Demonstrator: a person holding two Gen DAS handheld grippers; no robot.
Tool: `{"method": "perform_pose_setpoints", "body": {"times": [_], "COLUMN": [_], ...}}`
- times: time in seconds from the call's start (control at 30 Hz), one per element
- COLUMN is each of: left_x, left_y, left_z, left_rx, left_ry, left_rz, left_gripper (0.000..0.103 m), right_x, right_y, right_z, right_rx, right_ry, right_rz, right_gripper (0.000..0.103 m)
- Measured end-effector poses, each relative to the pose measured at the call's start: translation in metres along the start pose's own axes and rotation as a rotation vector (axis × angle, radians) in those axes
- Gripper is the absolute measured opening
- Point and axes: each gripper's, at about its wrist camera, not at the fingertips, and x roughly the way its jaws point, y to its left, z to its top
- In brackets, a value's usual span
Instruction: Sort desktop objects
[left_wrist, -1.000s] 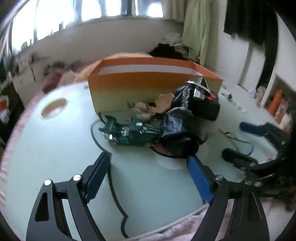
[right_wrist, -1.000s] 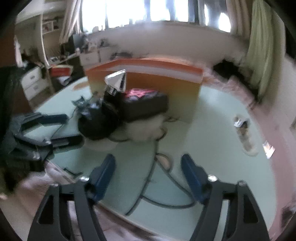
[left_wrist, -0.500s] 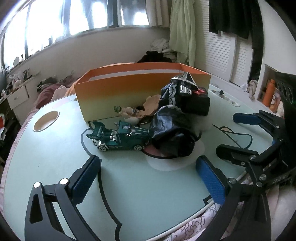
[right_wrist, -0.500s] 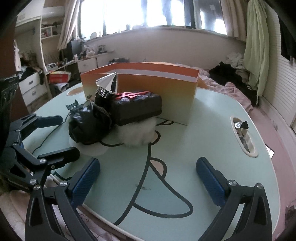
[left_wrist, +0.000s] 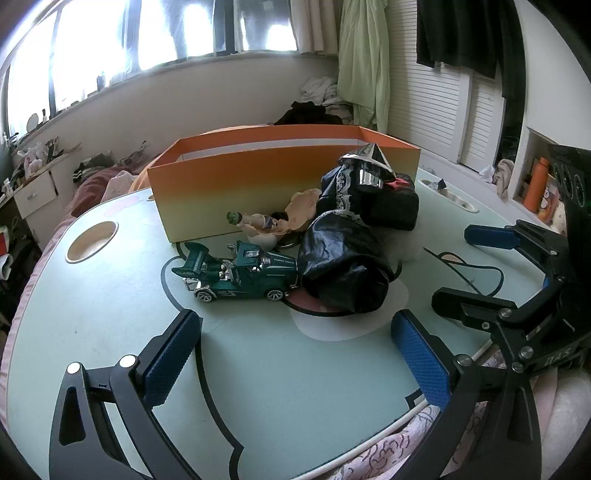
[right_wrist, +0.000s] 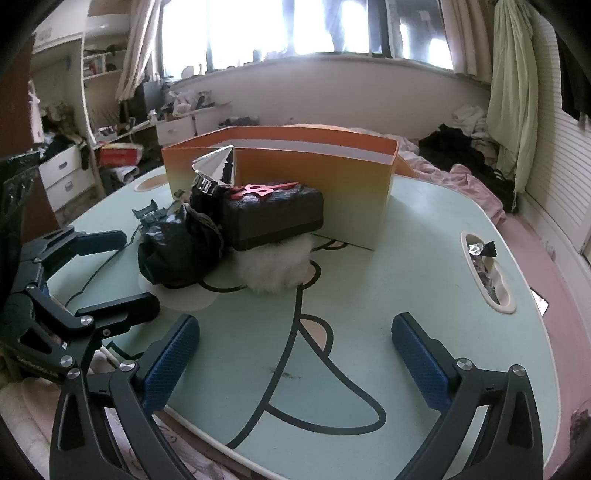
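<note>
An orange box (left_wrist: 280, 177) stands at the back of the pale green table (left_wrist: 110, 314); it also shows in the right wrist view (right_wrist: 332, 173). In front of it lie a green toy car (left_wrist: 240, 271), a small doll (left_wrist: 269, 221), a crumpled black bag (left_wrist: 343, 269), a dark box with a red logo (right_wrist: 273, 214), a silver cone (right_wrist: 218, 166) and a white fluffy ball (right_wrist: 275, 266). My left gripper (left_wrist: 295, 350) is open and empty, short of the car. My right gripper (right_wrist: 295, 350) is open and empty, near the table's front edge.
A round cup recess (left_wrist: 92, 242) lies at the table's left. A long slot with foil wrappers (right_wrist: 484, 269) lies at its right. A black cable (left_wrist: 472, 267) runs over the table. A bed with clothes lies behind the table.
Both grippers have pulled back and steadied, and their jaws have opened wider. The objects on the table have not moved.
</note>
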Motion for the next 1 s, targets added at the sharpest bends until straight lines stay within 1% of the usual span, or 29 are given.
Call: {"method": "perform_pose_setpoints", "body": {"times": [0.07,0.1,0.13,0.2,0.3,0.33,0.4,0.47,0.6,0.7,0.77,0.8,0.83,0.87,0.93,1.0], "left_x": [0.0,0.0,0.001,0.004,0.004,0.004,0.004,0.004,0.004,0.004,0.004,0.004,0.004,0.004,0.002,-0.008], "left_y": [0.0,0.0,0.0,-0.001,-0.001,-0.001,-0.001,-0.001,-0.001,-0.001,-0.001,-0.002,-0.003,-0.004,-0.006,-0.008], "left_z": [0.0,0.0,0.001,0.003,0.003,0.003,0.003,0.003,0.003,0.003,0.003,0.003,0.004,0.004,0.004,0.007], "left_rx": [-0.001,-0.001,-0.002,-0.001,-0.001,-0.001,-0.001,-0.002,-0.002,-0.002,-0.001,0.001,0.005,0.008,0.017,0.023], "left_ry": [0.0,0.0,0.0,0.0,0.001,0.0,0.001,0.0,0.0,0.0,0.0,-0.001,-0.001,-0.002,-0.006,-0.044], "left_rz": [0.0,-0.001,-0.001,-0.002,-0.002,-0.002,-0.002,-0.002,-0.002,-0.002,-0.003,-0.006,-0.012,-0.018,-0.031,-0.034], "left_gripper": [0.103,0.103,0.103,0.103,0.103,0.103,0.103,0.103,0.103,0.103,0.103,0.103,0.103,0.103,0.103,0.101], "right_x": [-0.002,-0.004,-0.008,-0.015,-0.028,-0.028,-0.022,-0.014,0.011,0.031,0.045,0.052,0.053,0.05,0.044,0.037], "right_y": [0.001,0.001,-0.001,-0.002,-0.001,-0.002,-0.004,-0.002,0.007,0.005,-0.002,-0.004,-0.007,-0.009,-0.01,-0.009], "right_z": [0.0,0.0,0.0,0.004,0.022,0.029,0.046,0.06,0.074,0.081,0.085,0.087,0.086,0.087,0.086,0.083], "right_rx": [0.002,0.007,0.016,0.014,-0.039,-0.052,-0.074,-0.106,-0.2,-0.208,-0.181,-0.161,-0.145,-0.131,-0.14,-0.146], "right_ry": [-0.008,-0.016,-0.027,-0.044,-0.089,-0.087,-0.058,-0.048,0.007,0.031,0.083,0.111,0.111,0.096,0.075,0.06], "right_rz": [0.011,0.028,0.063,0.11,0.122,0.135,0.165,0.174,0.199,0.198,0.241,0.266,0.283,0.298,0.282,0.275], "right_gripper": [0.103,0.101,0.092,0.082,0.082,0.082,0.082,0.082,0.082,0.082,0.082,0.081,0.069,0.063,0.06,0.06]}}
